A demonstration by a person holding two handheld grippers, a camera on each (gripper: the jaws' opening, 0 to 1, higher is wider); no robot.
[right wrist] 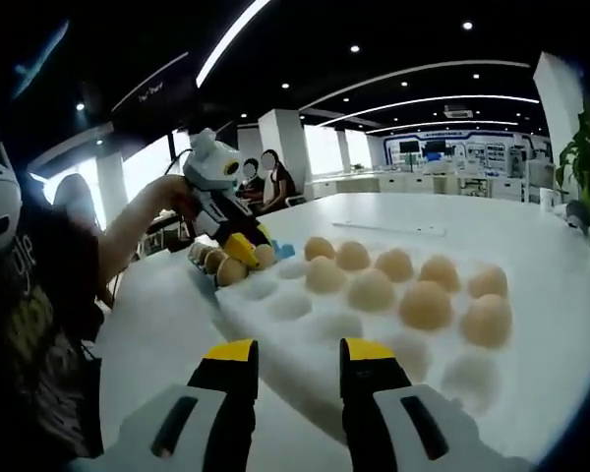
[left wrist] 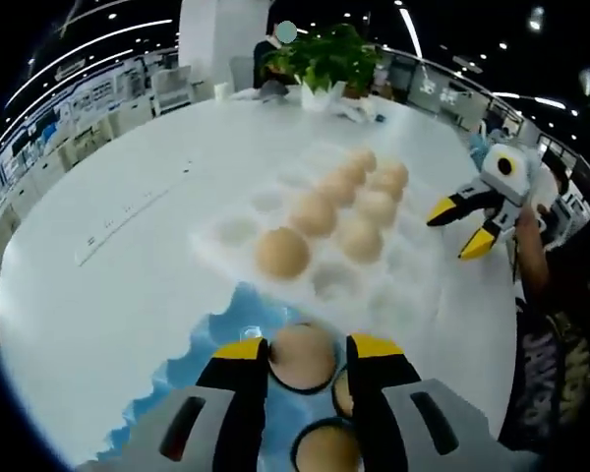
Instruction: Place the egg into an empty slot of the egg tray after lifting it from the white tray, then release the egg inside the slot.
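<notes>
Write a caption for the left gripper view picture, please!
Left gripper closes around an egg beside the egg tray on a white table.

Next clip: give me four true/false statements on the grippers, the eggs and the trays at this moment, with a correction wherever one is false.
1. The left gripper has its jaws on either side of an egg. True.
2. The right gripper holds an egg. False: its jaws are open and empty, hovering at the edge of the egg tray.
3. Every slot of the egg tray is filled. False: several slots are empty.
4. A potted plant stands at the far side of the table. True.
</notes>
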